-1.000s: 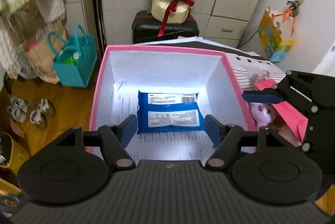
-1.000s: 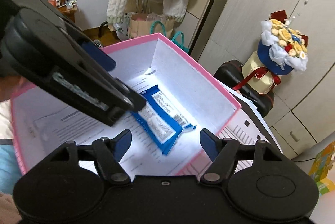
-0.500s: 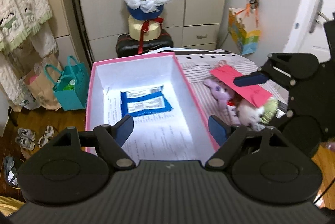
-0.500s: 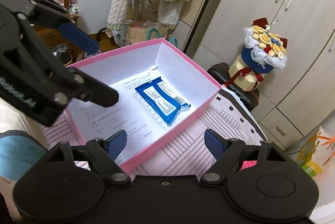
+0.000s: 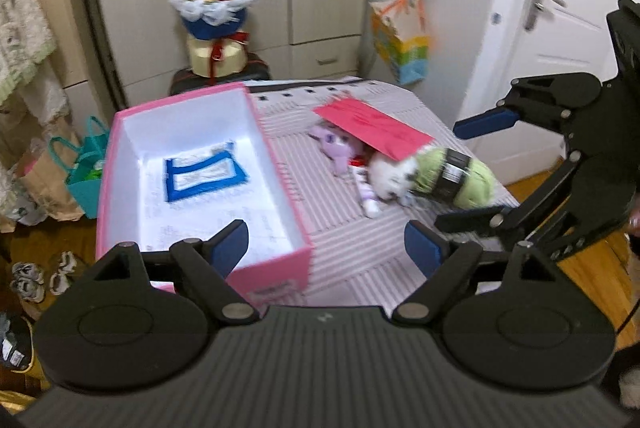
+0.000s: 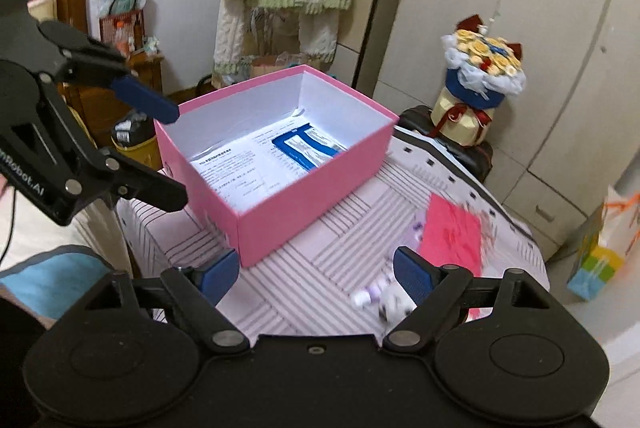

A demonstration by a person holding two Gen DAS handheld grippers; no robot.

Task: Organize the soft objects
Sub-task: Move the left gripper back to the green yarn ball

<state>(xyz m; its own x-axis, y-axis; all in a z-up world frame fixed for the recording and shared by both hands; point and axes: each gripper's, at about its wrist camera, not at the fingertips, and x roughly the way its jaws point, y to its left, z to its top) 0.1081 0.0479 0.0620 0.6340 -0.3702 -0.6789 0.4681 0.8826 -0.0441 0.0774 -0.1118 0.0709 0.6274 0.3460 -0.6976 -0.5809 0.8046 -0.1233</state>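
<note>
A blue packet (image 5: 204, 174) lies flat inside the open pink box (image 5: 276, 280) on the striped table. To the right of the box lies a pile: a purple plush (image 5: 336, 146), a white plush (image 5: 390, 174), a green yarn ball (image 5: 472, 182) and a red envelope (image 5: 376, 128) resting on top. My left gripper (image 5: 326, 248) hangs over the box's near right corner, jaws opening, nothing between them. My right gripper (image 6: 316, 274) hovers above the table between box (image 6: 304, 204) and pile, jaws opening and empty. Its right finger partly hides the white plush (image 6: 394, 304).
A small white tube (image 5: 368, 198) lies by the plush toys. Behind the table a flower bouquet (image 5: 214, 12) stands on a black suitcase (image 6: 464, 148) before the wardrobes. A teal bag (image 5: 82, 168) and shoes (image 5: 28, 280) sit on the floor at left. A colourful bag (image 5: 404, 44) hangs by the door.
Both grippers have drawn back out of the box and swung right, their jaws wider. The blue packet stays in the box. The pile of toys has come into view.
</note>
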